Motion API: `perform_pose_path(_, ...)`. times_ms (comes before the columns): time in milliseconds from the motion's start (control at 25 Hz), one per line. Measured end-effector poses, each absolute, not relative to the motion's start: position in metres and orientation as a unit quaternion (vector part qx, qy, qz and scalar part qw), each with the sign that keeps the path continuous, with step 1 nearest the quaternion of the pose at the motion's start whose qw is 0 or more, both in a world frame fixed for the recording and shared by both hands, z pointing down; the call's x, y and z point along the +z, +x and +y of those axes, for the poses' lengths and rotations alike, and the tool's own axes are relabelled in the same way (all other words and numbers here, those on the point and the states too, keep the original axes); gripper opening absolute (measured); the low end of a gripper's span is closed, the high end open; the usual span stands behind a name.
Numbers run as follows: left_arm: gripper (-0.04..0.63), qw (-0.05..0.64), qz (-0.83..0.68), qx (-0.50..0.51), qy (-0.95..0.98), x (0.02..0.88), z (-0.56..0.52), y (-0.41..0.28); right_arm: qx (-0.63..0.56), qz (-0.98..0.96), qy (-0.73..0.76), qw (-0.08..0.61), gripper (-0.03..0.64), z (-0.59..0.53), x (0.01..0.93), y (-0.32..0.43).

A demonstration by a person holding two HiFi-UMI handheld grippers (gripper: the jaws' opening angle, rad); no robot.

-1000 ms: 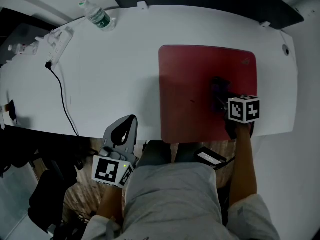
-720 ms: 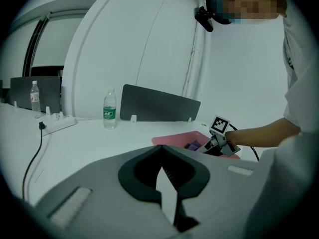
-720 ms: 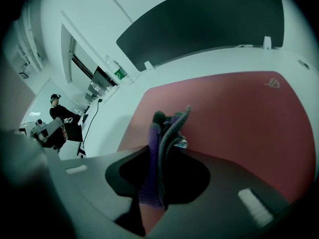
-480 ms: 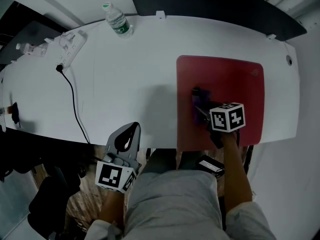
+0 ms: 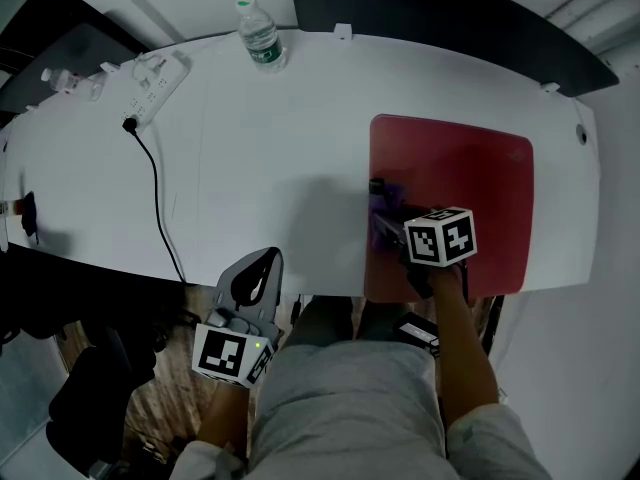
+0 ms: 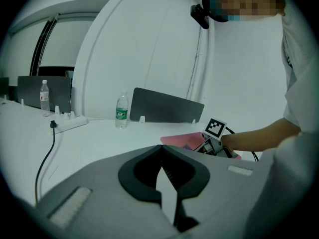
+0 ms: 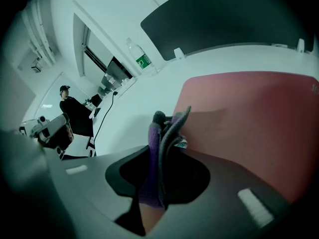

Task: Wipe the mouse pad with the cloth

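Note:
The red mouse pad (image 5: 470, 183) lies on the right half of the white desk (image 5: 260, 158); the right gripper view shows its surface (image 7: 259, 113). My right gripper (image 5: 385, 213) is shut on a purple cloth (image 5: 382, 206), pressed down at the pad's left edge. In the right gripper view the cloth (image 7: 162, 148) bunches upright between the jaws (image 7: 164, 133). My left gripper (image 5: 250, 278) hangs off the desk's near edge, jaws together with nothing between them (image 6: 160, 151). The pad (image 6: 187, 139) shows pink in the left gripper view.
A water bottle (image 5: 260, 36) stands at the desk's far edge, also in the left gripper view as a bottle (image 6: 121, 111). A white power strip (image 5: 150, 83) with a black cable (image 5: 155, 193) lies at the left. A dark divider panel (image 6: 167, 106) runs behind the desk.
My right gripper has dragged the cloth leftward across the pad, from its right-centre to its left edge. The left gripper has stayed below the desk edge.

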State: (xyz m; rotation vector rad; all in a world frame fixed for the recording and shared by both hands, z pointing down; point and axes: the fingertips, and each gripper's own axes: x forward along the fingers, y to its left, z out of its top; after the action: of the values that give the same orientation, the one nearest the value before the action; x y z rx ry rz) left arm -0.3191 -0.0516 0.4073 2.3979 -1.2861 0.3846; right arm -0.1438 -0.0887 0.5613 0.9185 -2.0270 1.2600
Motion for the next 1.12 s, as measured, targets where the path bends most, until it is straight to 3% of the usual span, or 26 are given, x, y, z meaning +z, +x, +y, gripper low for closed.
perform_pose_path(440,0.020,0.182,-0.413,0.143,0.881,0.400,-0.049,-0.253,0.447,-0.768,0.384,0.251,0.092,-0.075,0.527,-0.076)
perform_pose_path(1120,0.020,0.170,-0.330,0.153,0.916,0.393,0.003,-0.048,0.446,-0.684,0.506,0.277,0.092,0.042,0.521,0.217)
